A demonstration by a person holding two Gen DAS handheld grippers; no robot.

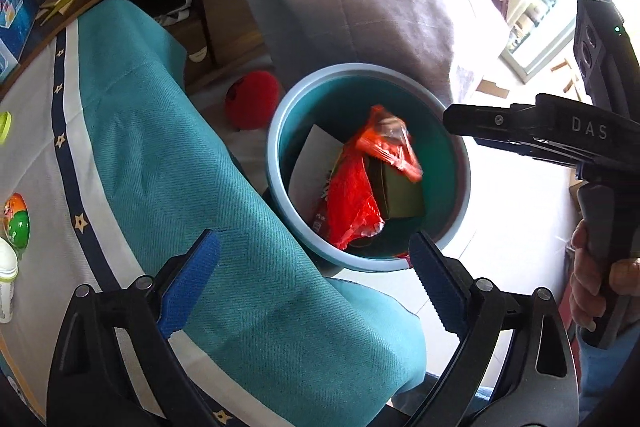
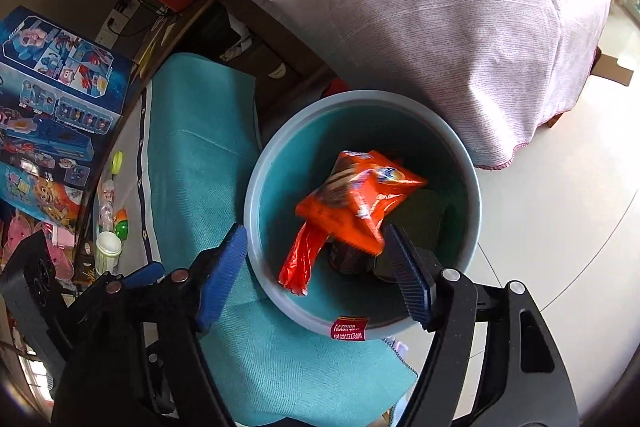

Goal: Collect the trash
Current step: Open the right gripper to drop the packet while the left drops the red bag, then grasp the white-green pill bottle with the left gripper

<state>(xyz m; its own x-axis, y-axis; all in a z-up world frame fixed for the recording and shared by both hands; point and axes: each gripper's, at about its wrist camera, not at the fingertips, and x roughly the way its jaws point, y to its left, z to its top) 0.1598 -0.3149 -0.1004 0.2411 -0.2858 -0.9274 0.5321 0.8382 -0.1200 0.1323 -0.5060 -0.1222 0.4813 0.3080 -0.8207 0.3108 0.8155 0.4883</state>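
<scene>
Both grippers hover with jaws spread and empty, the right gripper (image 2: 316,267) directly over the blue bin (image 2: 256,163) where the orange wrapper (image 2: 360,195) lies slantwise inside, while the left gripper (image 1: 312,275) sits off to the side above the teal cloth (image 1: 200,167)
</scene>
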